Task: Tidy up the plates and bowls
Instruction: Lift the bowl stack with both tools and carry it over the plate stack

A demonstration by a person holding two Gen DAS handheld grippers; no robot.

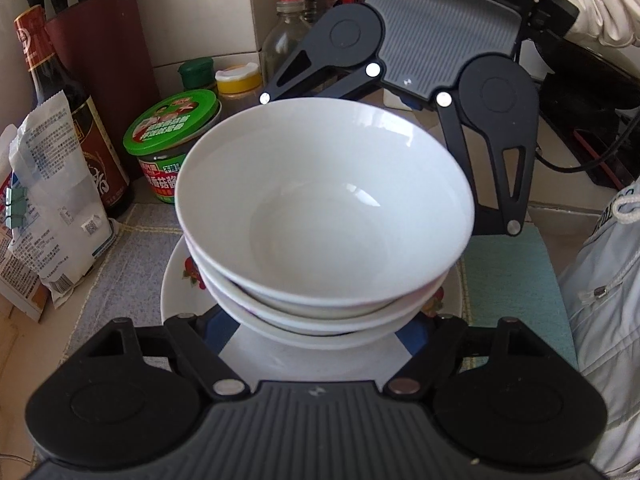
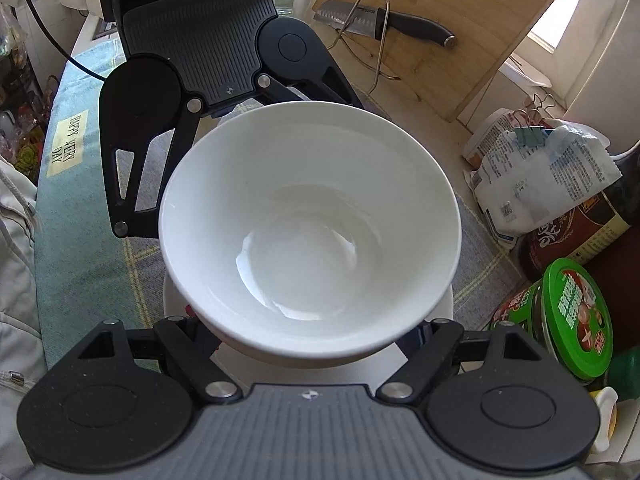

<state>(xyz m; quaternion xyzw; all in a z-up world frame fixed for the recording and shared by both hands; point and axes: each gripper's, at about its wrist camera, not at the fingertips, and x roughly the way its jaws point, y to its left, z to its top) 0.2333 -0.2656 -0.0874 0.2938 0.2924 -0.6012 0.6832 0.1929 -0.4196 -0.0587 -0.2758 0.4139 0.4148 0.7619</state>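
1. Your stack of white ceramic bowls (image 1: 324,216) sits nested, three deep as the left wrist view shows, on a white plate with a red fruit print (image 1: 180,284).
2. That plate rests on a grey checked cloth (image 1: 120,252) spread over the desk (image 2: 420,92).
3. Your left gripper (image 1: 316,328) reaches in from one side of the stack; its fingers run under the bowls and are hidden there, so you cannot tell whether they are clamped on anything or released.
4. Your right gripper (image 2: 308,336) comes in from the opposite side, facing the left one across the bowls. Its fingers also vanish beneath the stack, so their state cannot be told either.
5. Just beside the plate stand a green-lidded jar (image 1: 176,136), a dark glass sauce bottle (image 1: 68,112) and a clipped white paper bag (image 1: 44,216).
6. Farther off on the desk, a bamboo cutting board (image 2: 452,28) leans upright, with a black-handled knife (image 2: 392,22) in front of it by a wire rack.
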